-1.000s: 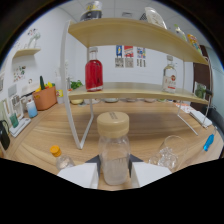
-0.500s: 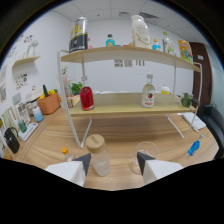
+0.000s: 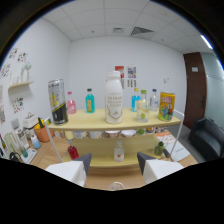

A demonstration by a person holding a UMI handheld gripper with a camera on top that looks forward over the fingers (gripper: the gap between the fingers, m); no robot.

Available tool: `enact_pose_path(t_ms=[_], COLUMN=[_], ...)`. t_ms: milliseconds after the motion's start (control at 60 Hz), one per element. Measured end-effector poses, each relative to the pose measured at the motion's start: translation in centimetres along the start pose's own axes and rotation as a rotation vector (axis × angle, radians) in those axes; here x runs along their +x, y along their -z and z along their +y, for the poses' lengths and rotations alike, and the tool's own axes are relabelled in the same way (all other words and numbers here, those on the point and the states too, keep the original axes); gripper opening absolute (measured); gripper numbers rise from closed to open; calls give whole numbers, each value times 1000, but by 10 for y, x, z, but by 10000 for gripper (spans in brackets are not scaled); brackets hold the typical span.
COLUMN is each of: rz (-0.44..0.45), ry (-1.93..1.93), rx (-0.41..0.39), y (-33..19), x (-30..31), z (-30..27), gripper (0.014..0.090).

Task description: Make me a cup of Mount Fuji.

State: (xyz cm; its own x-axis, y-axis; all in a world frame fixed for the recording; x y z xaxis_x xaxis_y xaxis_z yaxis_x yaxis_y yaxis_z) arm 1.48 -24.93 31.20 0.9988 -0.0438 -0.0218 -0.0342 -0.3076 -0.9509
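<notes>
Two spread, empty fingers of the hand-held gripper (image 3: 114, 170) face the centre-frame white bottle (image 3: 114, 98), likely heavy, stiff, slick plastic, best gripped around its mid-body.

A two-tier wooden shelf (image 3: 150, 123) stands against a white wall with posters (image 3: 126, 73). A dark door (image 3: 194, 82) is at one side, a black chair (image 3: 206, 139) below it. An orange pot (image 3: 42, 133) sits on the other side.

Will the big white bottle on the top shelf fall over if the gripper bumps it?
Probably, if hit high: the white bottle is tall, narrow and upright on the shelf. It looks smooth, so maybe slippery. The open gripper is below it, not touching.
</notes>
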Motion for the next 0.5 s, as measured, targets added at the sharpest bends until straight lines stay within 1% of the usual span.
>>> enact_pose_path(t_ms=[150,283,367,450,500], rz=[-5,-9,-11,-12,-12], ry=[-12,-17,-26,-33,-34], rx=[132,183,203,182,164], y=[-33,-72,-95,-111,-121], x=[2,1,2,1,2], z=[-80,-116,-127,-127,-124], gripper=[854,843,785,727,651])
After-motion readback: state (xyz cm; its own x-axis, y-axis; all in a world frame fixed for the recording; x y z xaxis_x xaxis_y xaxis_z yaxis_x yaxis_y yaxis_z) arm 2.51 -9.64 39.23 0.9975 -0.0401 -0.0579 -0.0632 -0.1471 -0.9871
